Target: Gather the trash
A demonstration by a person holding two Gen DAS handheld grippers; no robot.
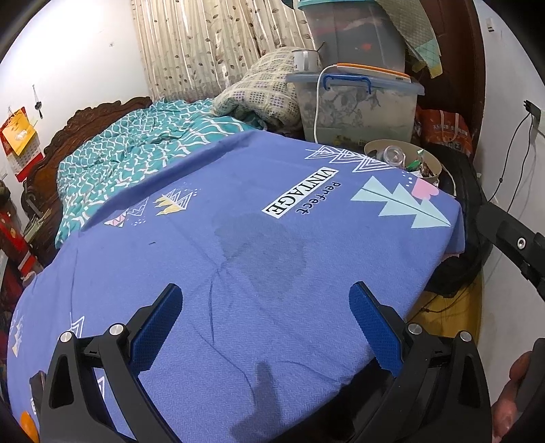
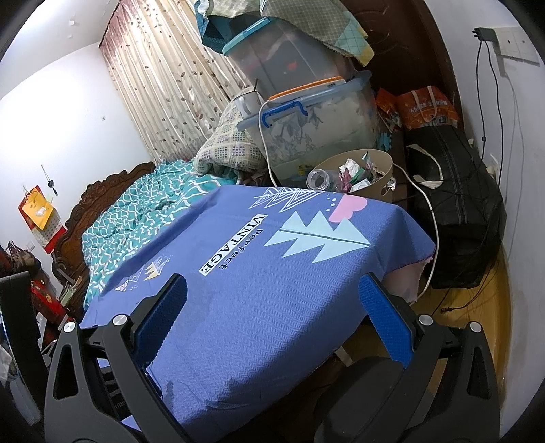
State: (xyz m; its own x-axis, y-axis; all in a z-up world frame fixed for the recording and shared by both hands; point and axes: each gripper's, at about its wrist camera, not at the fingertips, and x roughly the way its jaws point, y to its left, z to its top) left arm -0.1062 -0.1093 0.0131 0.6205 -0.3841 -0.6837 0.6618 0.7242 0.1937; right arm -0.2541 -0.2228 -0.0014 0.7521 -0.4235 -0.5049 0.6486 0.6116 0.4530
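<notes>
Blue-clothed desk (image 1: 238, 238) lies bare of litter; the trash bin (image 2: 383, 163), already full, sits at 1 o'clock beyond it. Left gripper (image 1: 265, 327) and right gripper (image 2: 272, 317) hang released, empty. Nudging the bin's rim could spill its contents.

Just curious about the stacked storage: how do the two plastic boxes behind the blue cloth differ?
The upper box has a teal lid and darker walls; the lower box has a blue lid with blue clip handles and pale, floral-looking contents. The upper one is partly draped with a checked cloth; the lower one carries a white mug and a white cable. Both are translucent, lidded plastic.
</notes>
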